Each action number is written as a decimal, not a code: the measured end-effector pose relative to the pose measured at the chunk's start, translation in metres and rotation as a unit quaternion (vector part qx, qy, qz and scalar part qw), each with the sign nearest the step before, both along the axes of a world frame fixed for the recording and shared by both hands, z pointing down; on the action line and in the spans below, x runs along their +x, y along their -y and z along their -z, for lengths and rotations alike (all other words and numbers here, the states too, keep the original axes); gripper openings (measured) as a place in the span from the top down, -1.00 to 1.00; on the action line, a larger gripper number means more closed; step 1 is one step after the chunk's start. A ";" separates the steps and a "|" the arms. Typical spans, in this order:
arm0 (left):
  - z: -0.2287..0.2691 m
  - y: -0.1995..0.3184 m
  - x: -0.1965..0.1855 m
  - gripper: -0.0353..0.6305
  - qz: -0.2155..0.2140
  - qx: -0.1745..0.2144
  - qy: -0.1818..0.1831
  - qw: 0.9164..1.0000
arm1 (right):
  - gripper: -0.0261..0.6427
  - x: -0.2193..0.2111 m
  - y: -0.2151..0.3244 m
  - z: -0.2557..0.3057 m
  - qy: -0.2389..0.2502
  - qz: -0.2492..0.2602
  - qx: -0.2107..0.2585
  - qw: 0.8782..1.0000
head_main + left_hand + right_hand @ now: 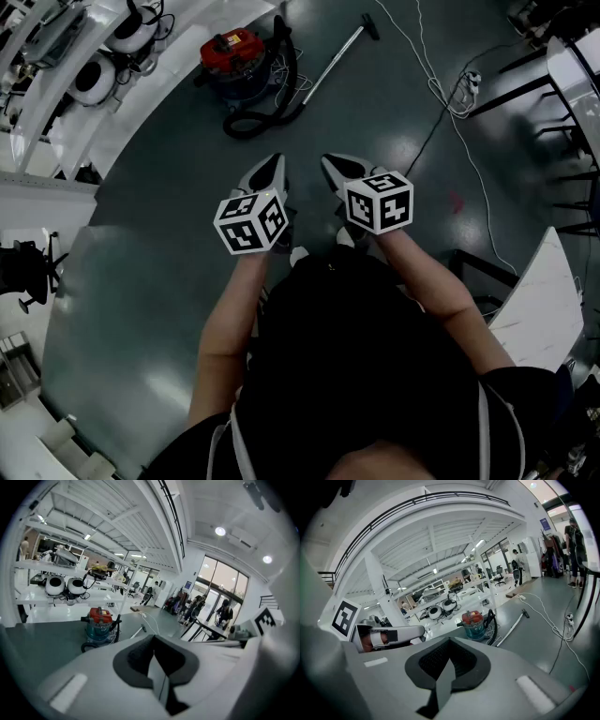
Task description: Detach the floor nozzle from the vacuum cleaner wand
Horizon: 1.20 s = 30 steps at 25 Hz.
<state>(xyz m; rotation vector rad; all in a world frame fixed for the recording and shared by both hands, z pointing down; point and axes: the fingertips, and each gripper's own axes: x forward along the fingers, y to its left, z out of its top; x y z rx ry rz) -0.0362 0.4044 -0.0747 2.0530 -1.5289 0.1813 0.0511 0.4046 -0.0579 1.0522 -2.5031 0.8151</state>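
Observation:
A red-and-blue canister vacuum cleaner stands on the dark floor well ahead of me, its black hose curling round it. Its metal wand lies on the floor running up and right to the black floor nozzle, which is joined to it. My left gripper and right gripper are held side by side in the air, both shut and empty, far short of the vacuum. The left gripper view shows the vacuum cleaner and nozzle beyond the left gripper. The right gripper view shows the vacuum cleaner, wand and nozzle beyond the right gripper.
A white cable runs across the floor to a power strip right of the wand. White shelves with round devices line the left. Dark tables and a white table stand at the right. People stand by distant glass doors.

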 end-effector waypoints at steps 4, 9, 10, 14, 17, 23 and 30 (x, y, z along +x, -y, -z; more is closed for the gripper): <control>-0.006 -0.008 -0.001 0.87 0.003 -0.002 0.010 1.000 | 0.94 0.010 -0.001 -0.003 -0.002 -0.009 0.004 1.000; -0.007 -0.011 -0.008 0.87 0.017 0.000 0.020 1.000 | 0.94 0.015 -0.002 -0.001 -0.004 -0.010 0.009 1.000; -0.007 -0.012 -0.009 0.87 0.019 0.000 0.021 1.000 | 0.94 0.015 -0.003 -0.001 -0.002 -0.010 0.009 1.000; -0.010 -0.017 -0.010 0.87 0.026 -0.005 0.004 1.000 | 0.94 0.017 -0.004 -0.001 0.019 -0.017 0.000 1.000; -0.017 -0.019 -0.010 0.87 0.027 -0.013 0.004 1.000 | 0.94 0.019 -0.006 -0.004 0.020 -0.013 -0.006 1.000; -0.032 -0.018 -0.001 0.87 0.027 -0.030 0.015 0.999 | 0.94 0.035 -0.003 -0.017 0.014 -0.012 -0.019 1.000; -0.047 0.004 0.026 0.87 0.034 -0.038 0.030 0.998 | 0.93 0.072 0.023 -0.026 0.023 -0.017 -0.029 0.999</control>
